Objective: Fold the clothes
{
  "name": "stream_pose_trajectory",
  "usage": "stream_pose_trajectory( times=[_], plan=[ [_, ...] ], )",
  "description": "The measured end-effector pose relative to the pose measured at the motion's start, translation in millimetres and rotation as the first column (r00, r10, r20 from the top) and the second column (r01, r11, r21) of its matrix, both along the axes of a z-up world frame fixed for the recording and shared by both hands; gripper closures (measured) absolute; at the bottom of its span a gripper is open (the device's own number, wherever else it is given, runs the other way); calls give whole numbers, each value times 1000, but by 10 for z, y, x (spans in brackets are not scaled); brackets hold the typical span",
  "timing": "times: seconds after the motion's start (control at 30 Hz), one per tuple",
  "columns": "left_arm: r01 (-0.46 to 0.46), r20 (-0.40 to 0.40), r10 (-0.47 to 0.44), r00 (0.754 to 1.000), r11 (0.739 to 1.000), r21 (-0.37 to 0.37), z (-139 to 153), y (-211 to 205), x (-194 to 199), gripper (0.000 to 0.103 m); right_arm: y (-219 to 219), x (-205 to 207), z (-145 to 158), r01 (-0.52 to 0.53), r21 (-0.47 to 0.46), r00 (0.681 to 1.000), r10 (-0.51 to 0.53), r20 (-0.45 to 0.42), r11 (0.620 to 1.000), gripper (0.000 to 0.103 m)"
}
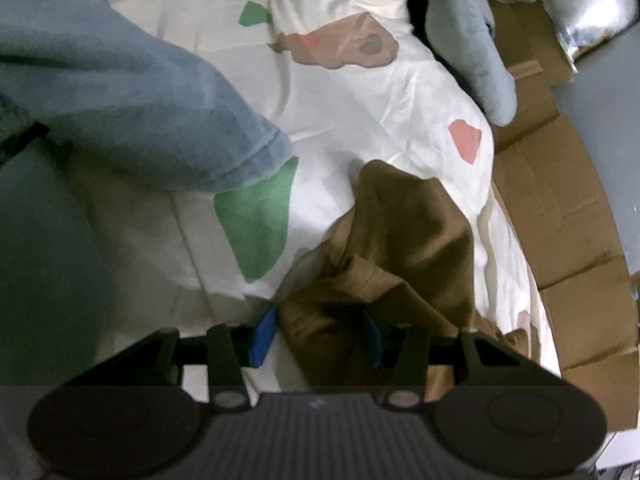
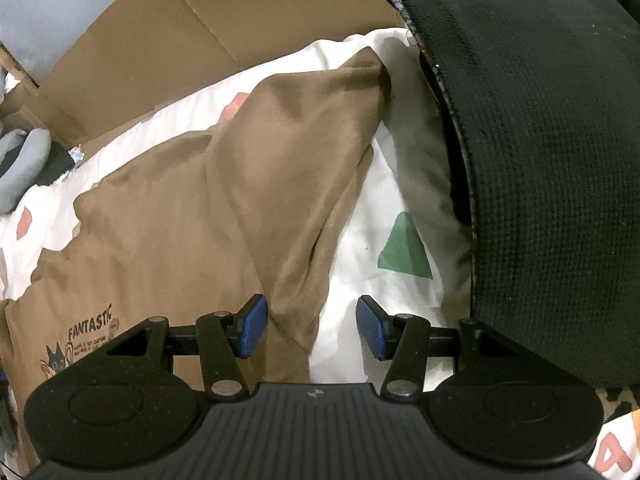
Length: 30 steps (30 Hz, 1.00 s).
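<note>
A brown T-shirt (image 2: 240, 180) lies crumpled on a white bed sheet (image 2: 360, 248) with green and pink shapes. Its "FANTASTIC" print (image 2: 90, 328) shows at the lower left of the right wrist view. My right gripper (image 2: 312, 328) stands open and low over the sheet. A fold of the shirt lies against its left pad and bare sheet lies by its right pad. In the left wrist view a bunched part of the brown shirt (image 1: 400, 240) fills the gap of my left gripper (image 1: 318, 338). That gripper is open, and the cloth partly covers its right pad.
Blue-grey fleece (image 1: 120, 100) covers the left of the left wrist view, and a blue-grey plush piece (image 1: 472, 48) lies at the upper right. Flattened cardboard (image 1: 560, 200) (image 2: 160, 40) borders the sheet. A black waffle-knit cloth (image 2: 540, 160) hangs close on the right.
</note>
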State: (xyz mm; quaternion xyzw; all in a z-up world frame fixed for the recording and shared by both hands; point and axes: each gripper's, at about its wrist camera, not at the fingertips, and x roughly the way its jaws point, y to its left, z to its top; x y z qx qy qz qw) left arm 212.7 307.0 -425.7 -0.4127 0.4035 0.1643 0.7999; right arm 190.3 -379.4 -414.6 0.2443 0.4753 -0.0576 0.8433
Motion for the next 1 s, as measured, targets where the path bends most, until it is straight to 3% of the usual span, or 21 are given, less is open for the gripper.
stream_pose_trajectory(
  times=[0.17,0.2,0.23,0.27,0.3,0.6,1.0],
  plan=[
    [-17,25,17,1000,1000,25,-53,-46,-25,57,-5,-11,-21,8,2,1000,-8,9,1000,46],
    [-21,23,21,1000,999,32,-59,-43,-22,62,1,-16,-24,8,1,1000,-8,10,1000,46],
    [-29,7,28,1000,999,44,-62,-37,-14,80,5,-17,-27,7,0,1000,-7,10,1000,46],
    [-37,-14,38,999,998,54,-70,-22,-15,91,6,-15,-31,6,-1,1000,-6,11,1000,46],
    [-45,-18,46,999,998,50,-77,-1,-27,94,4,-13,-32,6,0,1000,-6,12,1000,46],
    [-33,49,23,999,977,209,392,-37,-154,95,-30,-16,-16,26,19,999,-26,25,999,46],
    [-91,53,78,996,940,329,807,3,-612,96,-53,16,10,56,49,997,-59,54,997,46]
  ],
)
